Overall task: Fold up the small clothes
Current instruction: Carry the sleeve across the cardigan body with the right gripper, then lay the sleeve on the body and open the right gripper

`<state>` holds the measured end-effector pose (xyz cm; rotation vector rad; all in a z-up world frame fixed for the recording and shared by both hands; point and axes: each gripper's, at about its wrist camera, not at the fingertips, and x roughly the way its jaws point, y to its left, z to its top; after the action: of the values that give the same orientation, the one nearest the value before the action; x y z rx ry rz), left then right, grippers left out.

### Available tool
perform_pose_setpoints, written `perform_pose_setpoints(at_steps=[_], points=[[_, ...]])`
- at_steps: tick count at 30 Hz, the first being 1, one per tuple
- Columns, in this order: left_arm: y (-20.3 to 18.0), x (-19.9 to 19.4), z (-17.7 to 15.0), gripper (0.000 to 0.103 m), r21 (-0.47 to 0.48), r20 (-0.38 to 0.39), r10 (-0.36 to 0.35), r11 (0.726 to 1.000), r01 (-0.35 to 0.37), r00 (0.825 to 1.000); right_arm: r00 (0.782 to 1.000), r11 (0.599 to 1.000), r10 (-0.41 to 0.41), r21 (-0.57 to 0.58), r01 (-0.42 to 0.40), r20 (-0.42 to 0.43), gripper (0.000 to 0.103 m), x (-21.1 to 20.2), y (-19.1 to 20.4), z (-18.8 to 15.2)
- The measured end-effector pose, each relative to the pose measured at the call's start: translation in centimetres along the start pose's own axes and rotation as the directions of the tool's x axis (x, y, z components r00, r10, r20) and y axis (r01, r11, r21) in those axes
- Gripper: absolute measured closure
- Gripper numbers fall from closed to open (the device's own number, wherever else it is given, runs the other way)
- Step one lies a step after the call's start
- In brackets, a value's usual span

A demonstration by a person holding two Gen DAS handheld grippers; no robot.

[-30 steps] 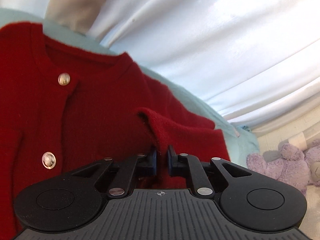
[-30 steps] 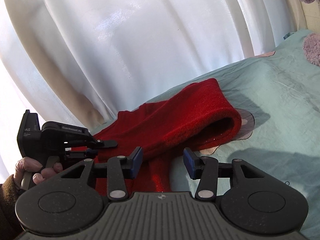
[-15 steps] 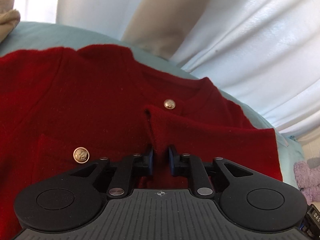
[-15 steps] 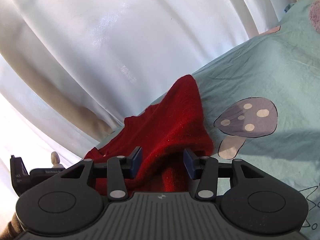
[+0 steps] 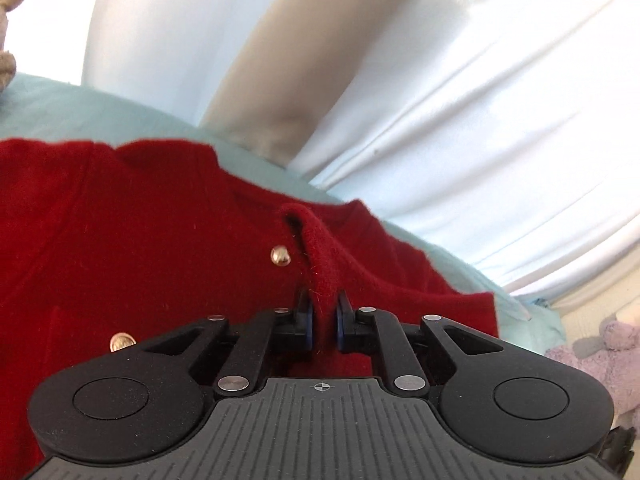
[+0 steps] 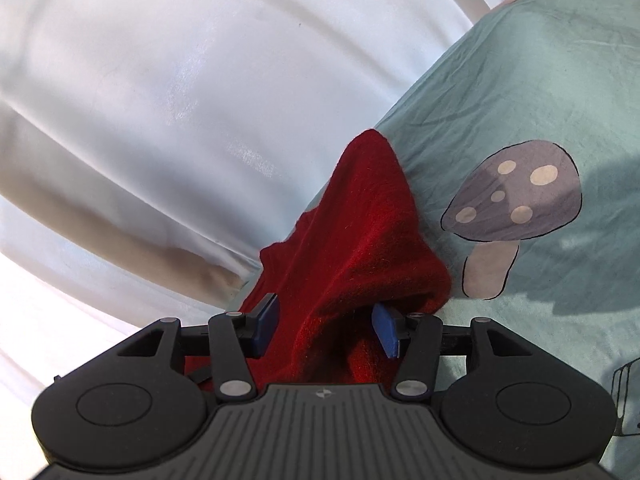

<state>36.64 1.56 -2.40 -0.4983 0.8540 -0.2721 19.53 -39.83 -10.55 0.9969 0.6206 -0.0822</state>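
Observation:
A red knit cardigan [image 5: 160, 260] with gold buttons [image 5: 280, 257] lies flat on a pale green bedsheet [image 5: 100, 112]. My left gripper [image 5: 323, 312] is shut on a red sleeve cuff [image 5: 324, 264] and holds it over the cardigan's front, just right of the upper button, near the neckline. In the right wrist view the other red sleeve [image 6: 368, 220] rises in a peak between the fingers of my right gripper [image 6: 326, 320]. Its jaws are opening: the cloth drapes over the right finger, and the blue pads [image 6: 266, 322] stand off it.
A white curtain [image 6: 200, 80] hangs along the far edge of the bed. The sheet [image 6: 540, 80] carries a grey mushroom print [image 6: 516, 196] right of the sleeve. A purple plush toy [image 5: 600, 356] sits at the right, a beige plush [image 5: 8, 40] at the top left.
My left gripper has carried the cuff across the cardigan's front toward the neckline. The right gripper has rolled and sunk, its jaws stand wider, and the sleeve now drapes loosely between them.

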Motion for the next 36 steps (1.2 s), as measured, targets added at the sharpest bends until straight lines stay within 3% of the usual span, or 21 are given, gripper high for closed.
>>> perform_pose_setpoints(at_steps=[4, 7, 15, 17, 19, 22, 25, 27, 29, 32, 36], points=[[-0.8, -3.6, 2.0, 0.091, 0.036, 0.117, 0.033, 0.999, -0.037, 0.993, 1.000, 1.000, 0.002, 0.024, -0.002, 0.006, 0.051, 0.6, -0.1, -0.1], [0.1, -4.6, 2.5, 0.091, 0.050, 0.144, 0.088, 0.994, -0.096, 0.986, 1.000, 1.000, -0.005, 0.030, 0.004, 0.006, 0.051, 1.1, -0.1, -0.2], [4.2, -2.7, 0.7, 0.091, -0.020, 0.039, 0.196, 0.980, -0.196, 0.980, 0.997, 0.997, -0.072, -0.016, 0.072, 0.006, 0.065, 2.6, 0.3, -0.3], [5.1, -2.2, -0.1, 0.091, -0.024, 0.014, 0.223, 0.975, -0.223, 0.975, 0.994, 0.993, -0.111, -0.032, 0.111, 0.011, 0.084, 2.7, 0.2, -0.1], [5.8, -1.9, -0.6, 0.091, -0.027, -0.005, 0.236, 0.971, -0.236, 0.972, 0.985, 0.981, -0.167, -0.098, 0.169, 0.033, 0.091, 2.6, 0.8, -0.3], [6.1, -1.8, -0.8, 0.090, -0.015, -0.003, 0.229, 0.973, -0.229, 0.973, 0.970, 0.925, -0.208, -0.297, 0.236, 0.124, 0.092, 1.9, 3.1, -1.3], [6.3, -1.1, -0.7, 0.088, 0.012, -0.013, 0.278, 0.960, -0.278, 0.960, 0.946, 0.813, -0.270, -0.485, 0.323, 0.178, 0.092, 2.5, 5.0, -3.0], [6.9, -0.1, -0.9, 0.081, 0.017, -0.034, 0.312, 0.950, -0.311, 0.950, 0.929, 0.756, -0.331, -0.543, 0.365, 0.164, 0.092, 3.8, 5.1, -3.6], [7.6, 0.5, -1.4, 0.073, 0.014, -0.042, 0.327, 0.945, -0.327, 0.944, 0.925, 0.736, -0.347, -0.567, 0.370, 0.153, 0.091, 4.3, 4.9, -3.6], [7.9, 0.0, -1.8, 0.070, 0.004, -0.025, 0.311, 0.950, -0.311, 0.950, 0.924, 0.709, -0.361, -0.606, 0.360, 0.126, 0.090, 4.1, 5.6, -3.6], [8.1, -1.6, -1.7, 0.058, -0.006, -0.025, 0.291, 0.957, -0.291, 0.957, 0.930, 0.690, -0.356, -0.645, 0.328, 0.092, 0.088, 2.4, 6.8, -4.0]])
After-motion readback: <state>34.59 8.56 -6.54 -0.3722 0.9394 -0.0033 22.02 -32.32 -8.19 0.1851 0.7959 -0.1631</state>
